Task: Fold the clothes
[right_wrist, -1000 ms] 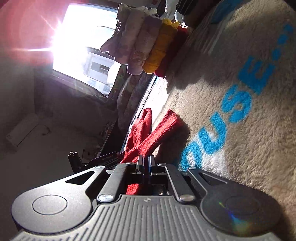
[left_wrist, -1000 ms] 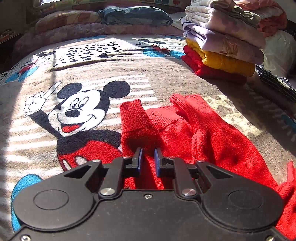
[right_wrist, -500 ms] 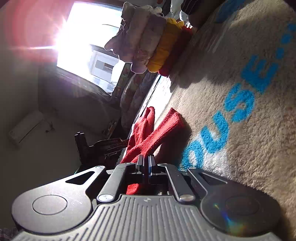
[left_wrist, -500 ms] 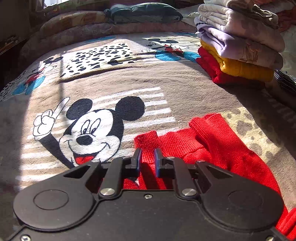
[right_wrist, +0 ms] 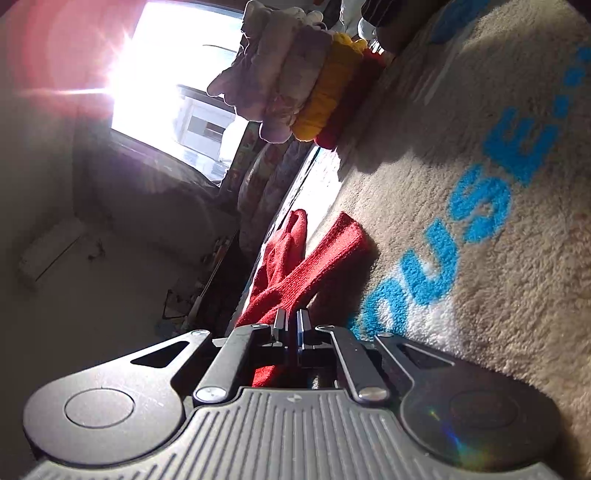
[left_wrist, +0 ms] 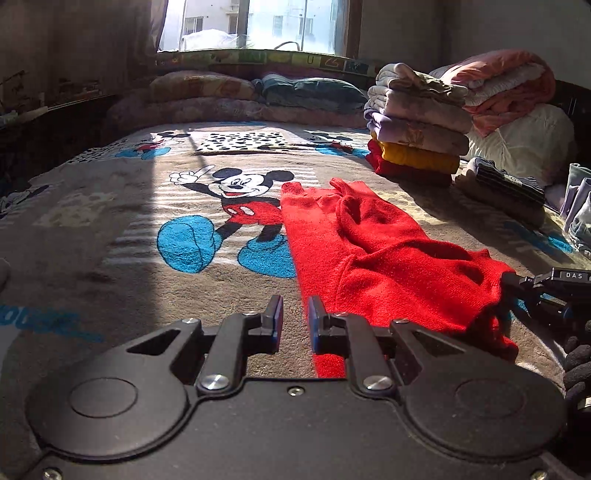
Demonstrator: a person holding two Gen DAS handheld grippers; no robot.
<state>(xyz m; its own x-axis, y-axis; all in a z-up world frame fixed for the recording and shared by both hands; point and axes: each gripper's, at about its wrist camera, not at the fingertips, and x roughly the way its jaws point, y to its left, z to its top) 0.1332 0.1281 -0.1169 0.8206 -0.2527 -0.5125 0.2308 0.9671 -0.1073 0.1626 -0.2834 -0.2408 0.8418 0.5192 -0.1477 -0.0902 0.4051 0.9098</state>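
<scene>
A red sweater [left_wrist: 369, 254] lies stretched along a cartoon-mouse blanket [left_wrist: 122, 236] on a bed, its two cuffs pointing toward the window [left_wrist: 255, 26] and its near end bunched at the lower right. The left gripper [left_wrist: 295, 319] hovers low over the blanket at the sweater's near left edge; its fingers stand apart with a gap between them and nothing in it, one fingertip over bare blanket, the other over red knit. The right gripper [right_wrist: 291, 328] is tilted on its side, its fingers pinched tight on a fold of the sweater [right_wrist: 291, 273], red cloth showing between and behind them. In the left view it appears at the far right edge [left_wrist: 517, 286], clamping the sweater's raised corner. A stack of folded clothes [left_wrist: 417, 129] sits well beyond the sweater, at the right of the bed
</scene>
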